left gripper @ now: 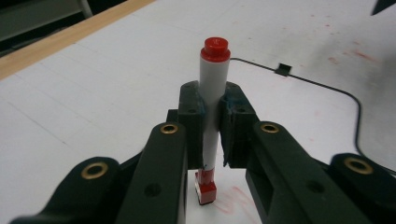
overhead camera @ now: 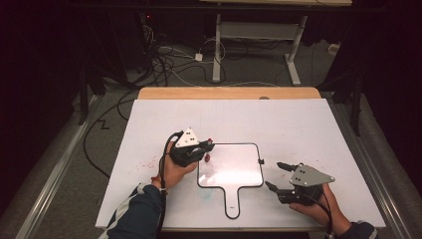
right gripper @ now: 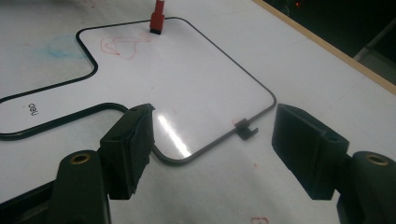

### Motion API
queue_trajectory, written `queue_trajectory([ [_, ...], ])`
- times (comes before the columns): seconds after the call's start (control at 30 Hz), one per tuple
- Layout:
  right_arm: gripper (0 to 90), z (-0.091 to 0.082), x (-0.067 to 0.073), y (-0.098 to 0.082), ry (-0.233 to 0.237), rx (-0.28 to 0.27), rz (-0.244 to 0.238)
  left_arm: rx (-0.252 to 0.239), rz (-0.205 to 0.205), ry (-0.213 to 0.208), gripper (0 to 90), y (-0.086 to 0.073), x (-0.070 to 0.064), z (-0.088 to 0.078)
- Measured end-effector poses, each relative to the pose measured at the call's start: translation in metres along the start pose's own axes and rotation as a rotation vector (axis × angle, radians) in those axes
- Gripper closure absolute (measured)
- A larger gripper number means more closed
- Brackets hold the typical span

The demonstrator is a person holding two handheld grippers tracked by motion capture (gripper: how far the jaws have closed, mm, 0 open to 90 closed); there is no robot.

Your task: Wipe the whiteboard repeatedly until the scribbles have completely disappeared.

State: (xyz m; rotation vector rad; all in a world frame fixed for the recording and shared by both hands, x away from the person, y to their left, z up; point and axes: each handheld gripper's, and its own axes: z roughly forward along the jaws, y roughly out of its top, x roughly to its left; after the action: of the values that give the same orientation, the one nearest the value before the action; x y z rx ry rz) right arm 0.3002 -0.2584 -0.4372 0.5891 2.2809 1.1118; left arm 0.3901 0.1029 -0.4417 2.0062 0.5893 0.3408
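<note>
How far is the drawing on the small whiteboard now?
Done: a red outline already stands on the whiteboard near one corner. In hand: the left tongs are shut on the red marker, its tip at the board by that outline. The right tongs are open beside the board's edge. Whether more lines are left, I cannot tell.

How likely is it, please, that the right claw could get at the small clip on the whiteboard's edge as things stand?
Probably yes. The right claw is open and the clip lies just ahead between its jaws, with nothing lying between. The left claw, shut on the marker, is at the whiteboard's far corner.
</note>
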Motion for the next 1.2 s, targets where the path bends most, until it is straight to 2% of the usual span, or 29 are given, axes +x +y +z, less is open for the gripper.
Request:
queue_trajectory([
  [0.07,30.3,0.000,0.000,0.000,0.000,0.000,-0.004,-0.012,-0.018,-0.034,78.3,-0.002,-0.004,-0.001],
  [0.17,30.3,-0.001,0.000,0.001,0.000,-0.003,-0.002,-0.022,-0.007,-0.081,78.3,-0.003,-0.015,0.001],
  [0.3,30.3,-0.001,0.001,0.001,0.002,-0.003,-0.004,-0.022,0.034,-0.116,78.3,0.000,-0.028,0.005],
  [0.37,30.3,0.000,0.001,0.002,0.004,-0.006,-0.008,-0.019,0.047,-0.107,78.3,0.000,-0.028,0.005],
  [0.47,30.3,0.000,0.001,0.001,0.004,-0.005,-0.008,-0.018,0.056,-0.050,78.3,-0.001,-0.019,0.002],
  [0.57,30.4,-0.001,0.000,0.001,0.002,-0.006,-0.005,-0.030,0.027,0.017,78.3,-0.005,-0.002,0.000],
  [0.67,30.3,-0.001,0.001,0.001,0.001,-0.006,-0.009,-0.036,0.020,0.056,78.3,-0.007,0.005,-0.003],
  [0.73,30.3,-0.001,0.001,0.001,0.001,-0.006,-0.009,-0.046,-0.001,0.047,78.3,-0.009,0.005,-0.004],
  [0.83,30.4,-0.001,0.000,0.001,-0.001,-0.007,-0.009,-0.075,-0.003,0.020,78.3,-0.013,-0.006,-0.004],
  [0.93,30.3,-0.002,0.001,0.002,-0.001,-0.008,-0.007,-0.093,0.011,-0.015,78.3,-0.015,-0.019,-0.002],
  [1.0,30.3,-0.002,0.001,0.002,-0.001,-0.009,-0.012,-0.097,0.023,-0.021,78.3,-0.016,-0.027,-0.002],
  [1.1,30.3,-0.003,0.001,0.002,-0.002,-0.010,-0.011,-0.117,0.010,-0.051,78.3,-0.019,-0.035,-0.004],
  [1.2,30.4,-0.003,0.001,0.002,0.000,-0.012,-0.015,-0.121,0.032,-0.058,78.3,-0.021,-0.040,-0.005],
])
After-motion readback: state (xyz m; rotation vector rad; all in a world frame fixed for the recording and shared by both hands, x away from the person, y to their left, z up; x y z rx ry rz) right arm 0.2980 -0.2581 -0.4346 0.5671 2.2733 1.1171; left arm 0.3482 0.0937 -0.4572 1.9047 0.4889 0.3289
